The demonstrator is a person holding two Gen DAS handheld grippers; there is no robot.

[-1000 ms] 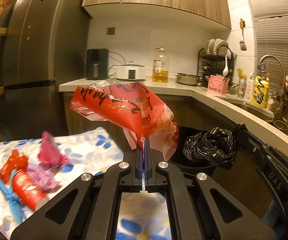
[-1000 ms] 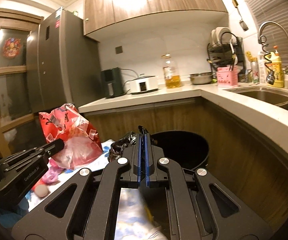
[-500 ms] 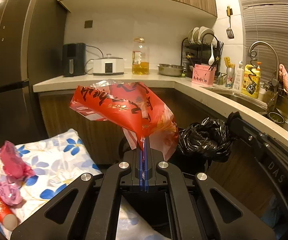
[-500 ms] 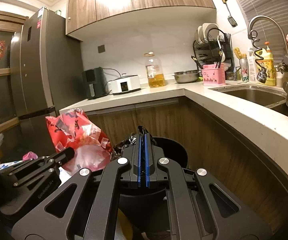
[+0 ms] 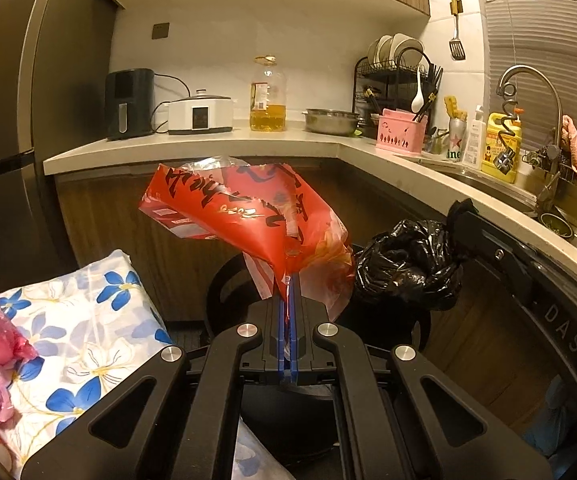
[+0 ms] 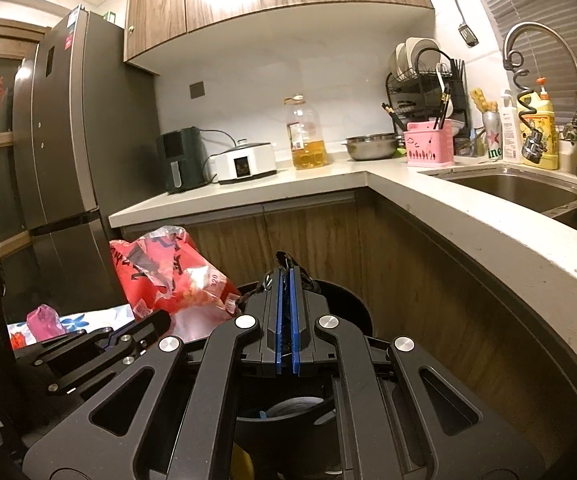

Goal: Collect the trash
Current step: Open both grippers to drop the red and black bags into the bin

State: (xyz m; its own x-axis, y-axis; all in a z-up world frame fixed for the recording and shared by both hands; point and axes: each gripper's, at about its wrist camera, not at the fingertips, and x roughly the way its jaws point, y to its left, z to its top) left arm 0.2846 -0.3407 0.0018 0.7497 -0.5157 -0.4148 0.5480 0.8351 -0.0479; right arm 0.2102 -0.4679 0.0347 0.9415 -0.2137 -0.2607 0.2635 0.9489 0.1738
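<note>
A dim kitchen corner: an L-shaped worktop [image 5: 216, 142] runs along the far wall, and a black bin [image 6: 344, 300] stands on the floor below it. The left gripper [image 5: 287, 292] has its fingers clamped on a red snack bag [image 5: 248, 212]; the right gripper [image 6: 284, 276] pinches a crumpled black plastic bag [image 5: 404, 264], both just above the bin. This looks like the drop-off step: next, hold each over the opening and release.

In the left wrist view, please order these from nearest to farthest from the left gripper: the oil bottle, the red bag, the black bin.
1. Red bag: clamped in the left gripper.
2. Black bin: just beyond, below the bag.
3. Oil bottle: far, on the counter against the wall.
</note>
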